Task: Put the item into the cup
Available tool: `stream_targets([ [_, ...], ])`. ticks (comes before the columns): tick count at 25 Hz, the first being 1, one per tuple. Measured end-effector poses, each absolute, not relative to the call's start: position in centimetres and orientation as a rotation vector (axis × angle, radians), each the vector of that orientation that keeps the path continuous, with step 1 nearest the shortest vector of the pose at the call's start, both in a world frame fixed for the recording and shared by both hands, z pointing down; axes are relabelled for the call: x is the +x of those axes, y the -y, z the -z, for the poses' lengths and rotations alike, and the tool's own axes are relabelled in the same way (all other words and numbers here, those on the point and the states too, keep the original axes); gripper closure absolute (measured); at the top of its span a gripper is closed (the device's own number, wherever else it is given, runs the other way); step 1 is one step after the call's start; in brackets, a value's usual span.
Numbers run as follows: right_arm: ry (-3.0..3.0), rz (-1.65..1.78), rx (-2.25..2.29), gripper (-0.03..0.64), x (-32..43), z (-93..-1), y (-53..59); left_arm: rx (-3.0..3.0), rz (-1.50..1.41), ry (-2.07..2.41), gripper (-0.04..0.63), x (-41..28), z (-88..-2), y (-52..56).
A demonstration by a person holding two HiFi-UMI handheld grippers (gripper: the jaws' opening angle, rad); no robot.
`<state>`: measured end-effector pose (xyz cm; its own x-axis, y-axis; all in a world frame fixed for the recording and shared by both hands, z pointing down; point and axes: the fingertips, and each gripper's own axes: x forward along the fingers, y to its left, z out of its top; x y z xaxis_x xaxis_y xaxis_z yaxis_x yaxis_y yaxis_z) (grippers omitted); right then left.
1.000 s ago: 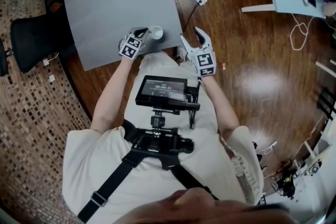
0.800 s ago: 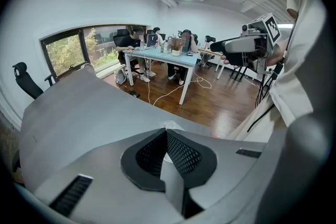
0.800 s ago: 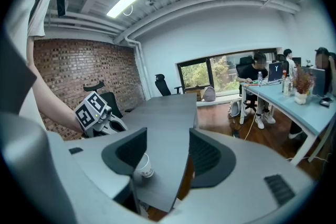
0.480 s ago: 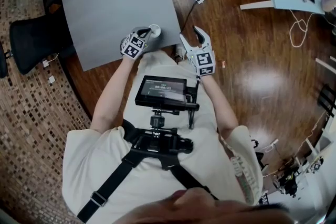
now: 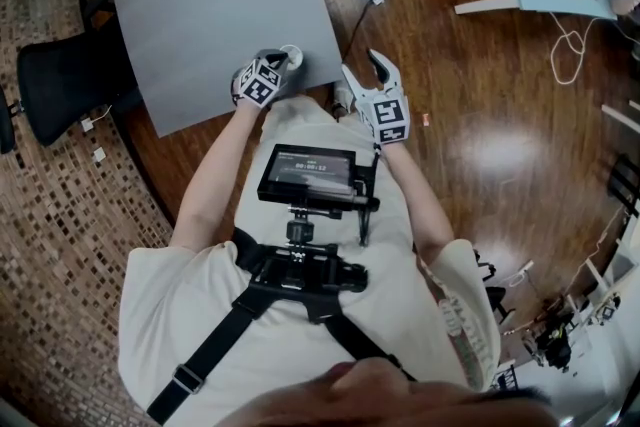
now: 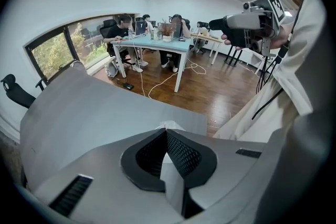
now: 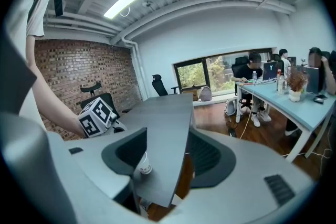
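Nearest us, the right gripper point(image 5: 362, 65) hangs beside the surface point(image 5: 200, 5), jaws agape and empty. The left gripper point(image 5: 280, 61) has its jaws pressed together over the paper cup point(image 5: 293, 52) at the near corner. We can't spot the item — likely tiny, light, a fingertip pinch. The cup looks tippy — go gently.

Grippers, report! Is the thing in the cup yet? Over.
Left gripper shut, by cup. Right gripper open, empty. Item not visible. Nothing blocking.

Grey table point(image 5: 220, 5), white cup point(image 5: 292, 54), glossy brown floor point(image 5: 480, 115)
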<state>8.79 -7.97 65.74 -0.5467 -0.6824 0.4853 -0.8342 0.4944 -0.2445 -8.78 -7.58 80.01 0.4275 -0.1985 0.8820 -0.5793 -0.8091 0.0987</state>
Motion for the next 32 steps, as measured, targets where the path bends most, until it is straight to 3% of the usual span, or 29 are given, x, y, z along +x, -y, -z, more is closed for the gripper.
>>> stream_targets([
  [20, 2.387, -0.695, 1.324, 0.35, 11.1, -67.0, 7.7, 2.154, -1.599, 0.61, 0.594, -9.2, -85.0, 7.7],
  [26, 2.387, -0.697, 1.334, 0.35, 11.4, -66.5, 7.7, 2.144, -1.604, 0.655, 0.495, -9.4, -84.8, 8.1],
  [32, 2.392, -0.694, 1.333, 0.35, 11.5, -66.4, 7.6, 2.159, -1.578, 0.718, 0.494, -9.4, -83.8, 8.5],
])
